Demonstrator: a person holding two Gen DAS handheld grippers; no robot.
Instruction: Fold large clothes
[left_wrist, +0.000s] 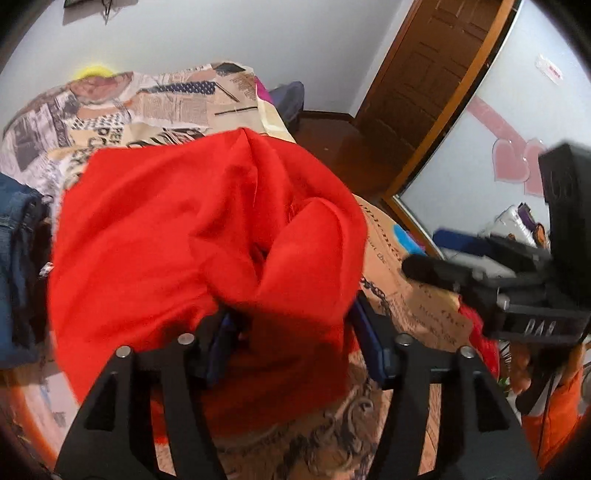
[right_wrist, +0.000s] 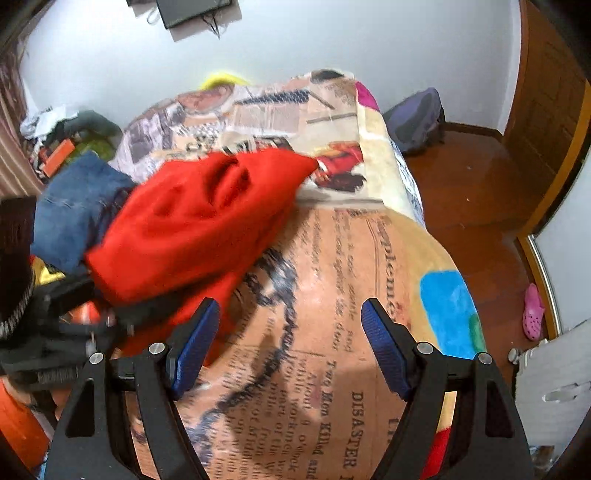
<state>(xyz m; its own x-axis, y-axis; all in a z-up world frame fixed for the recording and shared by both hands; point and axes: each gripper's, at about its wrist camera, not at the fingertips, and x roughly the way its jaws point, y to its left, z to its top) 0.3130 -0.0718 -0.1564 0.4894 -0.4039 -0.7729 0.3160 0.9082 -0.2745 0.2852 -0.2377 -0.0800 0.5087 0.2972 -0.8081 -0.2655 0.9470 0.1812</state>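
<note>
Rumpled red cloth garment (left_wrist: 192, 229) on bed: soft, limp, light; take a hem corner. Left tongs (left_wrist: 291, 332) apart around it, right tongs (right_wrist: 290, 343) apart, empty.

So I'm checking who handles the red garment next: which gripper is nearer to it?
Left. The left gripper has the red garment between its parted fingers; the right gripper hangs open beside it, over the printed blanket.
</note>
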